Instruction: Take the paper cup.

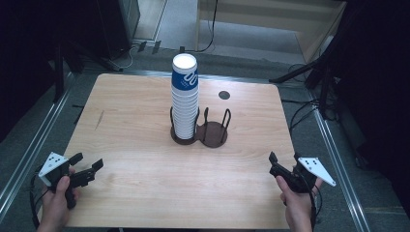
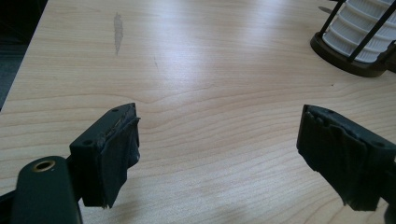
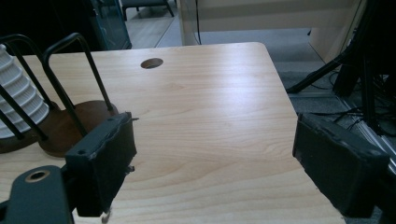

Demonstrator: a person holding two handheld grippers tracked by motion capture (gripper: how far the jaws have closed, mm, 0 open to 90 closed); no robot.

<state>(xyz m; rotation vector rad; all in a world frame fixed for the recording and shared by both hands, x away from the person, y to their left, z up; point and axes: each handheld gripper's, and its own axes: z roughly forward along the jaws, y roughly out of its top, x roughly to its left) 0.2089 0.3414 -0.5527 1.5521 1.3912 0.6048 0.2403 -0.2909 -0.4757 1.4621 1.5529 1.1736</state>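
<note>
A tall stack of white paper cups (image 1: 184,99), the top one with a blue band, stands upright in the left ring of a dark two-place cup holder (image 1: 201,133) at the table's middle. Its right ring (image 1: 214,131) holds nothing. The stack's ribbed lower part shows in the left gripper view (image 2: 359,29) and the right gripper view (image 3: 19,98). My left gripper (image 1: 87,162) is open near the front left corner, nothing between its jaws (image 2: 217,154). My right gripper (image 1: 284,158) is open near the front right edge, likewise holding nothing (image 3: 215,161).
The wooden table (image 1: 145,169) has a round cable hole (image 1: 223,95) behind the holder and a dark scuff (image 1: 99,119) at its left. Black stands and cables (image 1: 309,72) lie on the floor beyond the right edge. Metal rails run along both sides.
</note>
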